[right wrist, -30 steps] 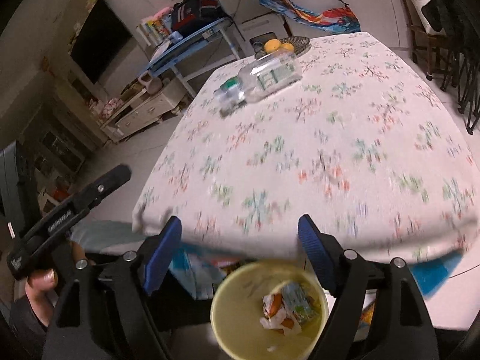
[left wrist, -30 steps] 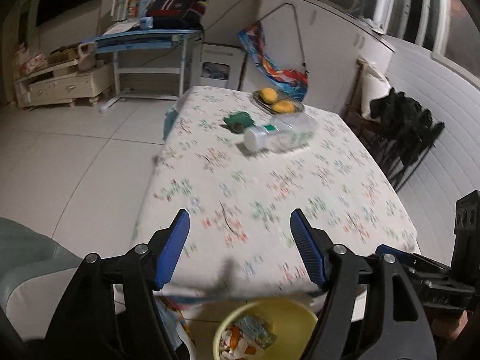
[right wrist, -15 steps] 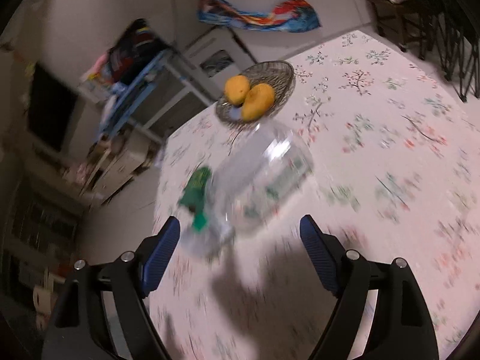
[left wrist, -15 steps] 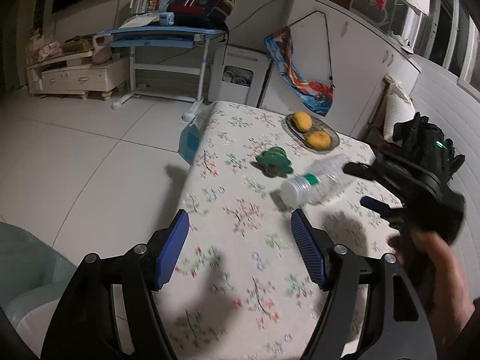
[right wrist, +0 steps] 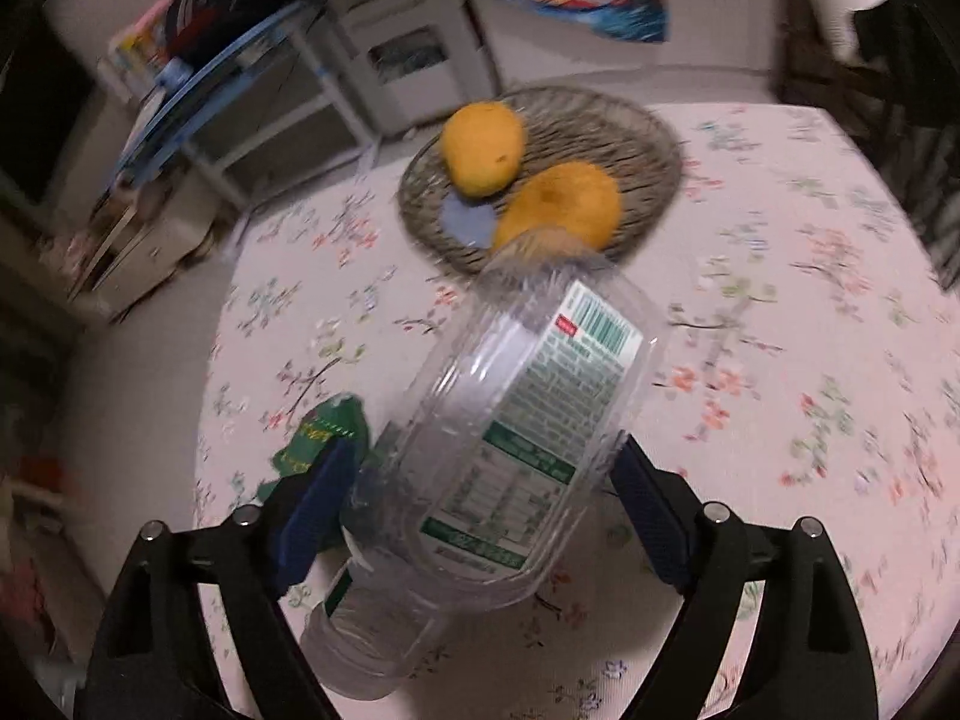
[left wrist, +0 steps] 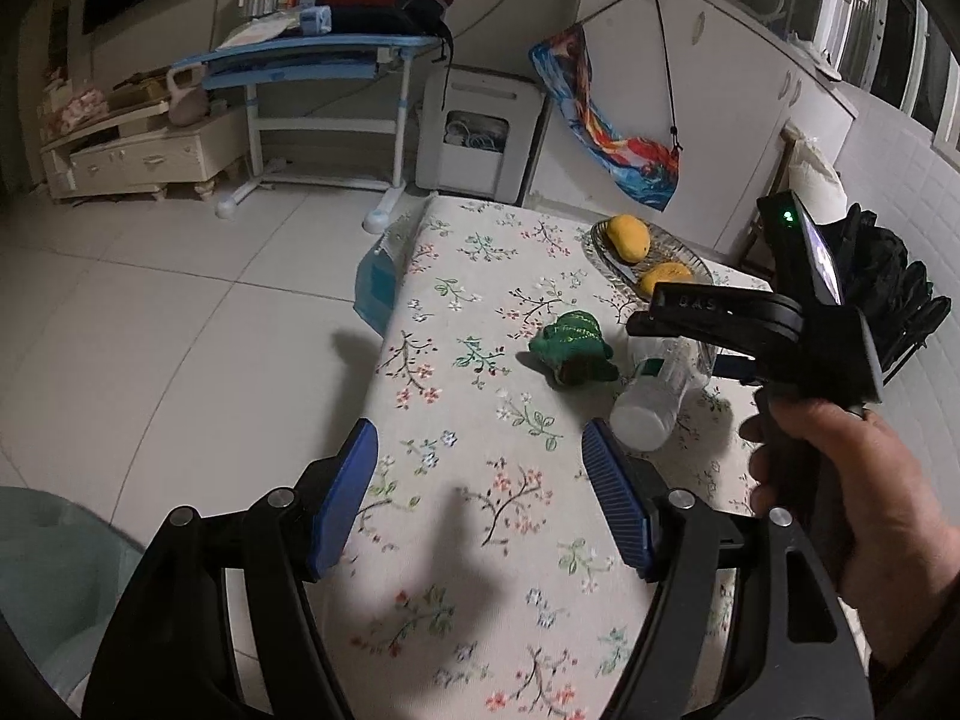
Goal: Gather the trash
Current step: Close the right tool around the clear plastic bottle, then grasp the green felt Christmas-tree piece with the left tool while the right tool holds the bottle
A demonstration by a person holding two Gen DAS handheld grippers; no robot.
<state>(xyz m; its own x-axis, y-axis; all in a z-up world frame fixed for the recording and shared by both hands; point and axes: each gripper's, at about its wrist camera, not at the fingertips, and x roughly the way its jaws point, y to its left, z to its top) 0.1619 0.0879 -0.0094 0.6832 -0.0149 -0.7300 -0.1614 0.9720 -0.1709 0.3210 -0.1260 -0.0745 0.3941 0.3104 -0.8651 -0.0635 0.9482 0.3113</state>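
A clear plastic bottle [right wrist: 516,432] with a green label lies on its side on the floral tablecloth [left wrist: 468,540]. My right gripper [right wrist: 480,516] stands open astride it, one blue pad on each side; I see no squeeze on its wall. A crumpled green wrapper [right wrist: 324,432] lies just left of the bottle, partly behind the left pad. In the left wrist view the wrapper [left wrist: 573,348] and the bottle [left wrist: 651,396] lie ahead and to the right of my left gripper [left wrist: 480,468], which hangs open and empty above the cloth.
A woven dish [right wrist: 630,138] holding two yellow fruits sits just beyond the bottle. A person's hand [left wrist: 852,480] grips the right tool at the right edge. The table's left edge [left wrist: 390,324] drops to white floor tiles. A blue desk and cabinets stand behind.
Both grippers have moved forward over the table, away from the yellow bin that is now out of view. The right gripper has come down around the bottle.
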